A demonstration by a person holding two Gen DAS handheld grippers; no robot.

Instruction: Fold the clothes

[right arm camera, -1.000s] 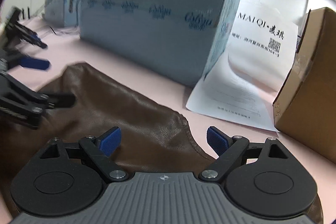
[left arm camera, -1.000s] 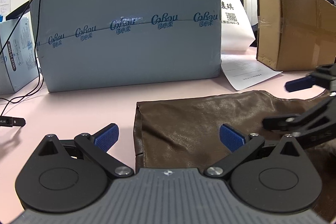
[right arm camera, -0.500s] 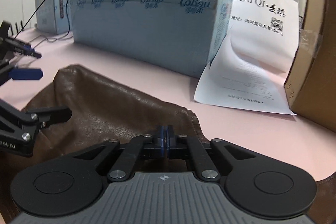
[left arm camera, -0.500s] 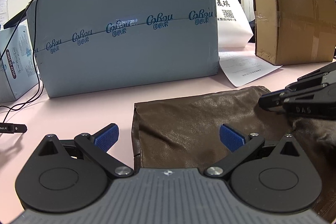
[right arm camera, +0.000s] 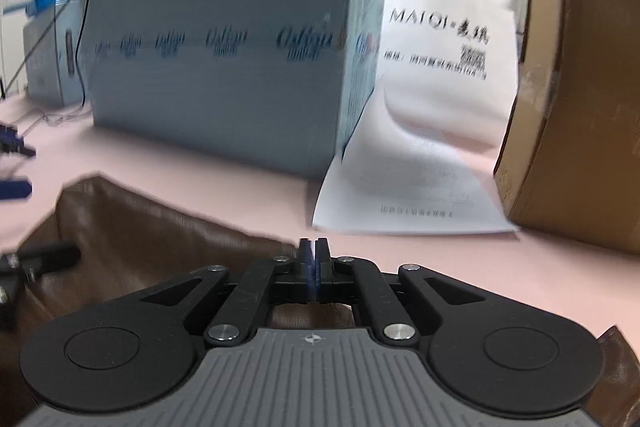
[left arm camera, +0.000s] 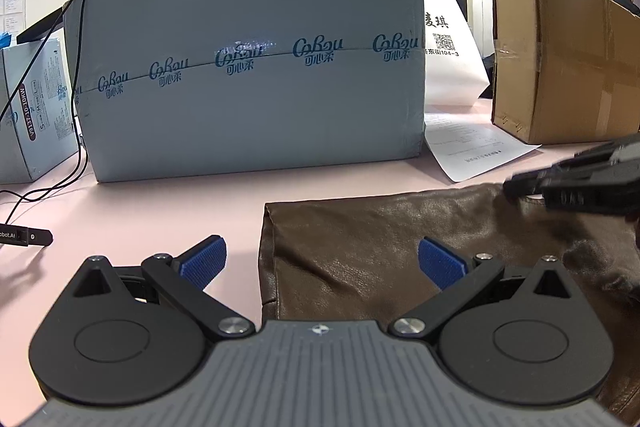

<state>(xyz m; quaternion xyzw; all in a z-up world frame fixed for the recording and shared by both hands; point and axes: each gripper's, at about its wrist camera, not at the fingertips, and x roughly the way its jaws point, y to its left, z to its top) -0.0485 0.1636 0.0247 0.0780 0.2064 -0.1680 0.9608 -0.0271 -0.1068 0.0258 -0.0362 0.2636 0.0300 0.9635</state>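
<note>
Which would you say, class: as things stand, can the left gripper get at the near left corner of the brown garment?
Probably yes. The left gripper hovers open right over that edge of the brown garment, nothing between them. The right gripper sits further right, clear of the way.

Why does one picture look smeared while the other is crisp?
Right wrist view: the blue box and white sheet are streaked by motion blur. Left wrist view: sharp, with glare on the blue box, fisheye-bowed edges, and only the right gripper blurred.
</note>
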